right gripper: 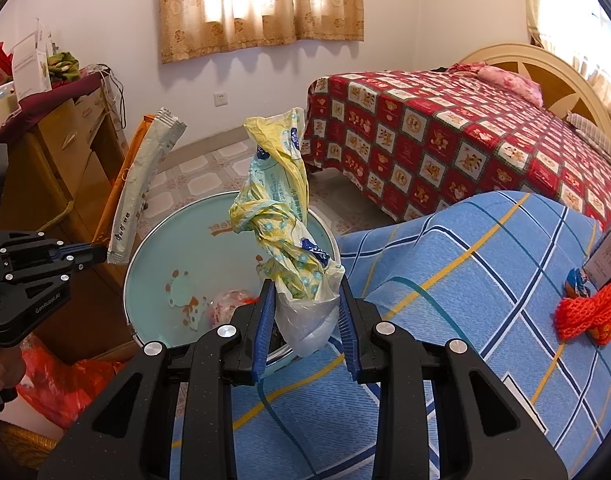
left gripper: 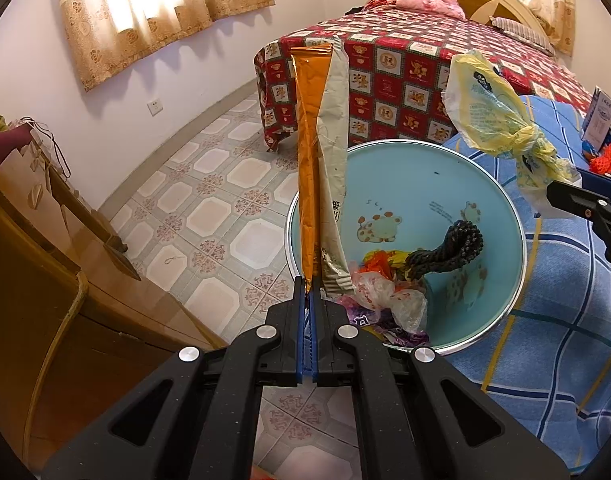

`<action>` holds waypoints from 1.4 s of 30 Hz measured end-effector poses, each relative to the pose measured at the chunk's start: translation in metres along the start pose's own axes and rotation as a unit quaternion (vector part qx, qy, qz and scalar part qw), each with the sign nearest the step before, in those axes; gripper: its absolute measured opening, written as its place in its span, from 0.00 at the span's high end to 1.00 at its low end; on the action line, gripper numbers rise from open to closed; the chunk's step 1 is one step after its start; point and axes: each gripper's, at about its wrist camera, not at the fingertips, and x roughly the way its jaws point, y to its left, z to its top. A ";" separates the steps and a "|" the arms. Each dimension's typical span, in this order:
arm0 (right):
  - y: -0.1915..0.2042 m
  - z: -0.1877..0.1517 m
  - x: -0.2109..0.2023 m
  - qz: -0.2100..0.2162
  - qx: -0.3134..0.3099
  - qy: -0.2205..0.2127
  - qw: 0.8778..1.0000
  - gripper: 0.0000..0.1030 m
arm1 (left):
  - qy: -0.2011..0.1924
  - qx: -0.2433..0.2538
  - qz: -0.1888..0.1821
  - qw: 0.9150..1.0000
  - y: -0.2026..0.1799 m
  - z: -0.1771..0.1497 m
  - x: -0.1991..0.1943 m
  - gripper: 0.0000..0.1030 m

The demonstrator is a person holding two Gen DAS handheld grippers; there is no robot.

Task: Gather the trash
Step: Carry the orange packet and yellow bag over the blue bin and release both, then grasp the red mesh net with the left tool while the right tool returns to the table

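The left tongs (left gripper: 309,280) are clamped tight on the bottom end of a long orange and silver wrapper (left gripper: 319,160), which stands up from the pads, just in front of and above the near rim of the pale blue bin (left gripper: 405,184). The right tongs (right gripper: 307,312) are closed on a knotted yellow plastic bag (right gripper: 281,216), its clear lower part squeezed between the pads; the bin lies just beyond and below them.

The bin already holds some rubbish: crumpled plastic bags (left gripper: 385,292), bright scraps and a dark braided cord (left gripper: 449,252), all lying at the bottom, below the left tongs. So part of the collecting seems done, and two more pieces are in hand but not yet dropped.

Left to do, by the look of it: release both pieces over the bin. To the right of the right tongs, on the blue checked bedspread (right gripper: 465,280), an orange knitted item (right gripper: 589,312) and a small blue wrapper (right gripper: 576,282) may also be waiting, though whether they count as trash is unclear.
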 end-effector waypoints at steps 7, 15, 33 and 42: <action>0.002 0.001 0.000 0.000 -0.001 0.000 1.000 0.70 | 0.001 0.000 -0.001 1.000 -0.001 0.000 0.000 0.99; 0.005 0.003 0.001 0.002 -0.004 0.000 1.000 0.70 | 0.001 0.001 -0.002 1.000 -0.003 -0.001 0.001 0.99; 0.007 -0.005 0.002 0.016 -0.002 -0.002 1.000 0.38 | -0.001 0.003 -0.016 1.000 -0.014 -0.001 0.001 0.52; -0.019 -0.031 -0.020 -0.005 0.026 -0.006 1.000 0.25 | -0.020 0.007 -0.028 0.999 -0.033 -0.006 -0.002 0.24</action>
